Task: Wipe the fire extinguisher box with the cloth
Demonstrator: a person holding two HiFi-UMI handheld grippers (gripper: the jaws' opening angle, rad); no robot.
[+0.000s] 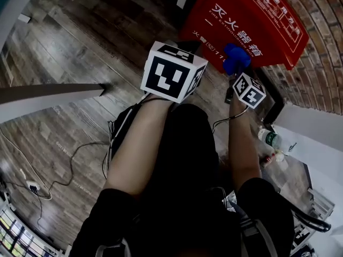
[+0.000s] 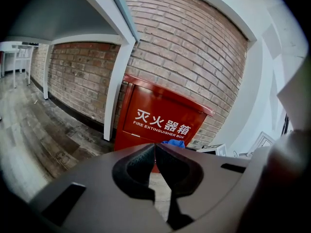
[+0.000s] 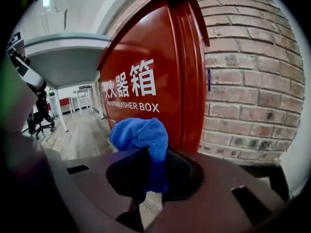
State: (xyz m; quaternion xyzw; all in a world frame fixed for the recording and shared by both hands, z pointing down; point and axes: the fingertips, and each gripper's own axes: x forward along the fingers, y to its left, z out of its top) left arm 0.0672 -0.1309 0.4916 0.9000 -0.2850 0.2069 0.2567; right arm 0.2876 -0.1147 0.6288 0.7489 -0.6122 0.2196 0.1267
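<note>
While the person stands over a wooden floor, the head view shows the red fire extinguisher box ahead and to the right, against a brick wall. The right gripper reaches toward it with the blue cloth bunched at its tip, just at the box's near lower edge. The left gripper hangs farther back and to the left, so the right one is clearly nearer. From the left gripper view, the left jaws are pressed together with nothing between them, and the box stands well ahead with its long side running along the wall. A scrap of the cloth peeks in just over the jaw tips. From the right gripper view, the right jaws are clamped on the cloth, which bulges up and out past their tips. The box's lettered front fills the space straight ahead, upright, stretching away to the left, with its right-hand edge directly beyond the cloth. I cannot tell whether cloth and panel are touching. To my eye, the wipe calls for pressing forward and then sweeping left along the box's long side.
</note>
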